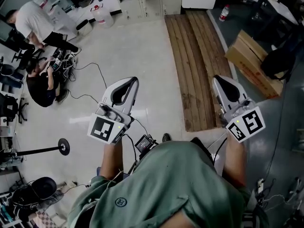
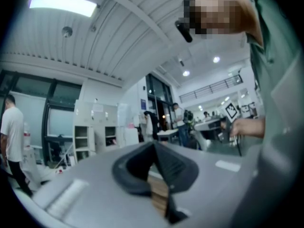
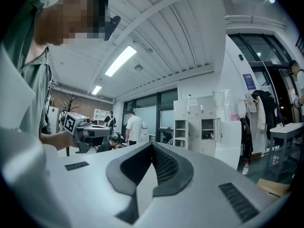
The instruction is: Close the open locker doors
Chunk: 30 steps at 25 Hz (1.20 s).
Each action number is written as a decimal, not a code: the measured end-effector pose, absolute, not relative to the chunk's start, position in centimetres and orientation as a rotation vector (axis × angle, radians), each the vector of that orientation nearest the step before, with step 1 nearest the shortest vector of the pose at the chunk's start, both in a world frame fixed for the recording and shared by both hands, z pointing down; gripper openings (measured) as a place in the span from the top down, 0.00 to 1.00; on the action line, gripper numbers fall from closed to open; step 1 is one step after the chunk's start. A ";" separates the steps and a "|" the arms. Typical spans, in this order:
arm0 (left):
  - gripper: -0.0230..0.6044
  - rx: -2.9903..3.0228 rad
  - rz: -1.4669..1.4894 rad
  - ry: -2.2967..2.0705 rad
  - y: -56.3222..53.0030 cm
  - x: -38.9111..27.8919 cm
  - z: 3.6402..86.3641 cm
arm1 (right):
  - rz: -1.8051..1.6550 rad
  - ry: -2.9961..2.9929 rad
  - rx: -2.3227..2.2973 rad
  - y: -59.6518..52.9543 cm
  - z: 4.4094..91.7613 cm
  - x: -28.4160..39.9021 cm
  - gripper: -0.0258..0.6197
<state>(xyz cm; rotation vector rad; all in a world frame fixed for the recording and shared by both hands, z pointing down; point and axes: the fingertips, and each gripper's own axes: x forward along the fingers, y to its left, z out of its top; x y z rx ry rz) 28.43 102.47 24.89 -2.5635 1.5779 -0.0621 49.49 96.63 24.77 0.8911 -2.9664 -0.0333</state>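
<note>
The left gripper (image 2: 154, 145) is held with its jaws pressed together, tip to tip, and nothing is clamped between them. The right gripper (image 3: 152, 145) is held the same way, jaws together and empty. The lockers (image 3: 194, 127) are seen well beyond the right jaws' tips, a little to their right. Two compartments (image 3: 180, 129) appear to stand open, though the doors are too small to be made out. Wooden planks (image 1: 194, 56) are laid on the floor (image 1: 142, 56) ahead of both jaws.
</note>
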 end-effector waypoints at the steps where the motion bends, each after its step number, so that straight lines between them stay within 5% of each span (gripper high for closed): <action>1: 0.97 -2.562 -0.059 1.582 102.2 28.0 25.0 | -0.022 -2.974 0.887 96.5 24.9 49.0 0.95; 30: 0.97 -2.453 -0.107 1.752 78.0 26.0 26.4 | 0.033 -3.046 0.681 70.9 27.7 43.8 0.95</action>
